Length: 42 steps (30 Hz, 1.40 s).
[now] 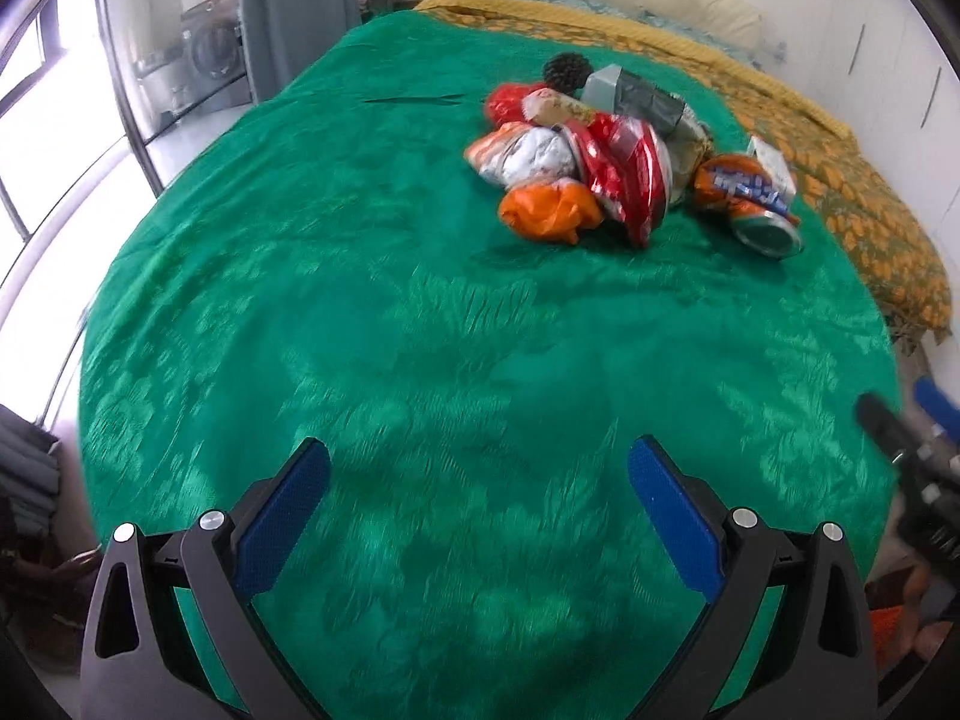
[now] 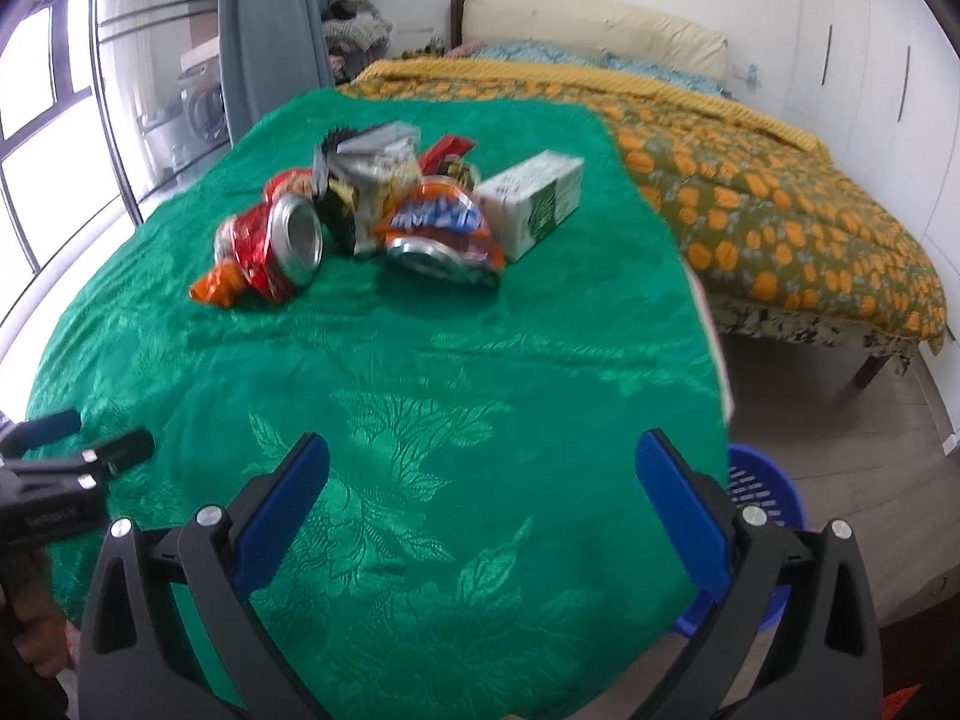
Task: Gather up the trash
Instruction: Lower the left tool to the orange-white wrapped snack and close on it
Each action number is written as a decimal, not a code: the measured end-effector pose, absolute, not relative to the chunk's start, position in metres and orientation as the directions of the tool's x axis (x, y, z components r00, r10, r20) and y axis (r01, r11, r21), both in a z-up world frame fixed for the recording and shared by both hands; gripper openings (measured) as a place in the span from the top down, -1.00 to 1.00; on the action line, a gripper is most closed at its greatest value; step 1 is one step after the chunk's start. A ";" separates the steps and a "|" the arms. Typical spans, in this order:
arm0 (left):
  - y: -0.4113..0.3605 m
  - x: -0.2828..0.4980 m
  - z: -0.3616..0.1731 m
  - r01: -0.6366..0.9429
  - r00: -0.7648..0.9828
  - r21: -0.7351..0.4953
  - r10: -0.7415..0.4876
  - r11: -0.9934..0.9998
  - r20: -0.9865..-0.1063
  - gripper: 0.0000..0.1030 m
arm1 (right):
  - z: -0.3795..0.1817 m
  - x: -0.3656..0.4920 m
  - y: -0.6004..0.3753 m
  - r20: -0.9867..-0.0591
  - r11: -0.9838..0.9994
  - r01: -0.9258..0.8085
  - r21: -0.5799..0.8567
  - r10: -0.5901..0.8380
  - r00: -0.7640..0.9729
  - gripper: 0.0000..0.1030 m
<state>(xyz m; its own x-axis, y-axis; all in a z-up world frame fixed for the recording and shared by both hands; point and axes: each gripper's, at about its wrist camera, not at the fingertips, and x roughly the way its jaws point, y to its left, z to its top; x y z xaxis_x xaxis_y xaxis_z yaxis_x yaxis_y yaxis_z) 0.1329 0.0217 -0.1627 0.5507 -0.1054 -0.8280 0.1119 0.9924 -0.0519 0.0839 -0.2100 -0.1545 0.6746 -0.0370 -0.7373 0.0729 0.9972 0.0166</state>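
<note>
Now | both grippers, left gripper (image 1: 479,501) and right gripper (image 2: 482,495), spread wide, empty | trash pile (image 1: 606,162) heaped mid-cloth, untouched | blue basket (image 2: 762,498) floor-side, likely for drops

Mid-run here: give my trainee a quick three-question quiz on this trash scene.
1. True or false: the left claw already holds a piece of trash.
2. Which item lies at the right-hand edge of the trash pile in the right wrist view? A) white and green carton B) red crushed can C) orange wrapper
3. What blue container stands on the floor past the green cloth?

Key: 1 false, both claws open and empty; 2 A; 3 a blue basket.
</note>
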 end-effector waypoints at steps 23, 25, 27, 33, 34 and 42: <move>0.017 0.220 -0.160 0.353 0.491 -0.168 -0.335 0.920 -0.804 0.89 | -0.161 0.098 -0.219 -0.755 0.998 0.046 0.039 0.000 0.656 -0.91; 0.028 0.202 -0.158 0.377 0.472 -0.176 -0.352 0.909 -0.808 0.88 | -0.158 0.099 -0.220 -0.748 0.999 0.032 0.038 0.007 0.664 -0.91; 0.037 0.191 -0.158 0.383 0.455 -0.197 -0.369 0.903 -0.810 0.86 | -0.156 0.101 -0.223 -0.744 0.999 0.033 0.039 0.007 0.668 -0.91; 0.037 0.203 -0.152 0.334 0.525 -0.191 -0.351 0.923 -0.775 0.03 | -0.155 0.107 -0.214 -0.745 0.992 0.013 0.124 0.085 0.662 -0.91; 0.033 0.211 -0.153 0.340 0.522 -0.198 -0.360 0.919 -0.773 0.03 | -0.155 0.107 -0.210 -0.745 0.992 0.004 0.125 0.091 0.660 -0.91; 0.001 0.265 -0.166 0.353 0.541 -0.111 -0.299 0.929 -0.786 -0.11 | -0.155 0.091 -0.201 -0.746 0.994 -0.019 0.106 0.092 0.659 -0.91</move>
